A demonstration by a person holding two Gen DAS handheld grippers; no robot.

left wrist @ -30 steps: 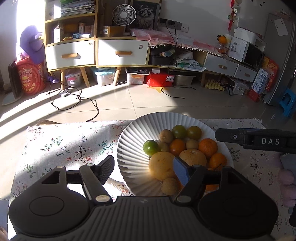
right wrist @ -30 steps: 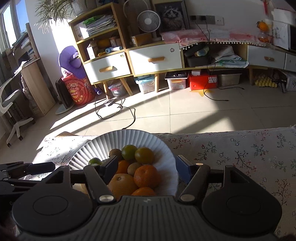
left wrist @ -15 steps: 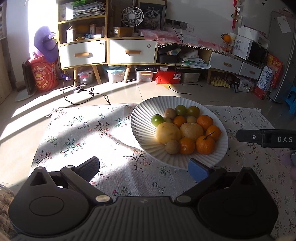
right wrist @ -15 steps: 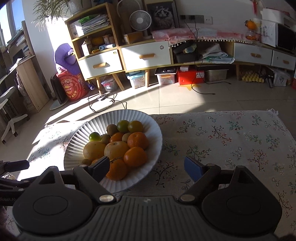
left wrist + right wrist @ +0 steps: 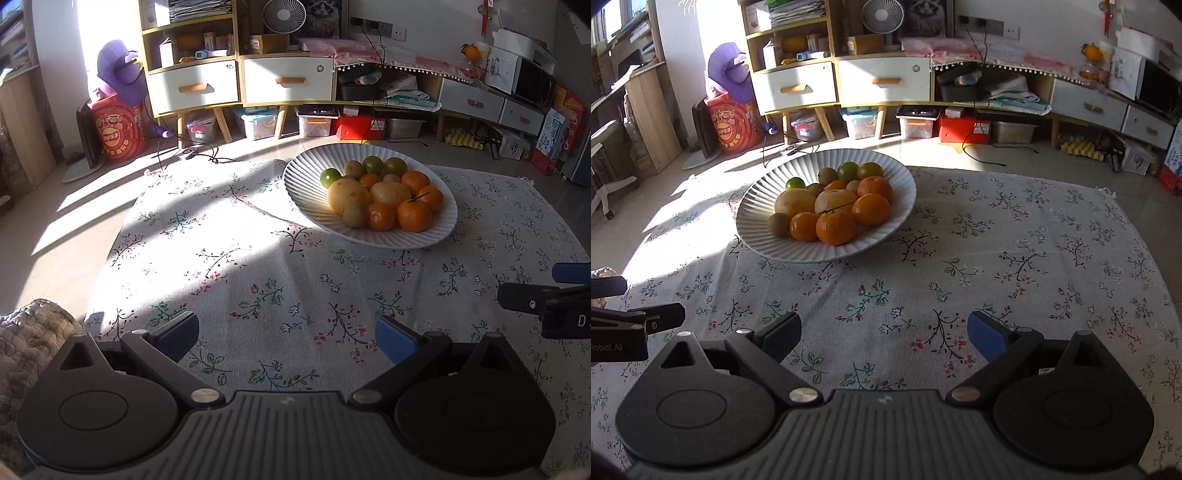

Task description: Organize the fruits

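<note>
A white ribbed plate (image 5: 303,184) stands on the floral cloth at the far side; it also shows in the right wrist view (image 5: 757,206). It holds a pile of fruit: several oranges (image 5: 413,215) (image 5: 836,227), two pale yellow fruits (image 5: 348,195) (image 5: 795,202), green citrus (image 5: 330,177) (image 5: 795,182) and small brown fruits (image 5: 354,215). My left gripper (image 5: 287,338) is open and empty, low over the cloth, well short of the plate. My right gripper (image 5: 884,336) is open and empty, also near the front.
The floral tablecloth (image 5: 236,258) covers the table; its left edge drops to the sunlit floor. A quilted fabric (image 5: 22,332) lies at the near left. Cabinets with drawers (image 5: 288,79) and floor boxes stand beyond the table. Each gripper shows at the other view's edge.
Both grippers have pulled back from the plate toward the table's front and opened wider. The plate with its fruit stays on the cloth.
</note>
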